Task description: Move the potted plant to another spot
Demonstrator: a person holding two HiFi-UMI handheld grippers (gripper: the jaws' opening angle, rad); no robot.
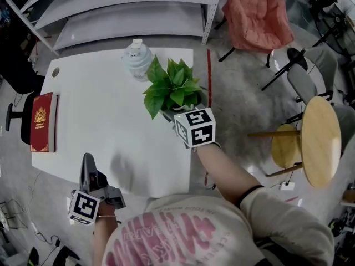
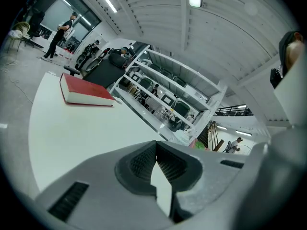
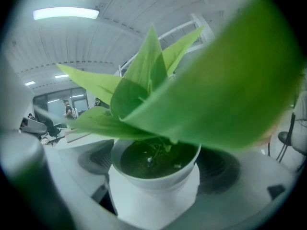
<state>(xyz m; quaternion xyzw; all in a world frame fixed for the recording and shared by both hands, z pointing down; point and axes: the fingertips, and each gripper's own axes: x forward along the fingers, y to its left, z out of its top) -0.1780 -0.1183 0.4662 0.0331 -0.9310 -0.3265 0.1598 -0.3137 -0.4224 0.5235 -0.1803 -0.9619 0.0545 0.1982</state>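
The potted plant (image 1: 173, 89), broad green leaves in a white pot, stands near the right edge of the white table (image 1: 105, 110). My right gripper (image 1: 176, 115) reaches in from the near side with its jaws on either side of the pot, shut on it. In the right gripper view the white pot (image 3: 154, 188) with dark soil fills the space between the two pads of the right gripper (image 3: 156, 169), and leaves (image 3: 206, 85) block most of the view. My left gripper (image 1: 87, 168) rests shut and empty over the table's near left edge. In its own view, the left gripper (image 2: 156, 150) has its jaws pressed together.
A red book (image 1: 43, 122) (image 2: 86, 92) lies at the table's left edge. A clear water jug (image 1: 137, 59) stands at the far edge, just behind the plant. Grey shelves (image 1: 127, 10) run behind the table. A pink chair (image 1: 258, 13) and a round wooden stool (image 1: 319, 140) stand to the right.
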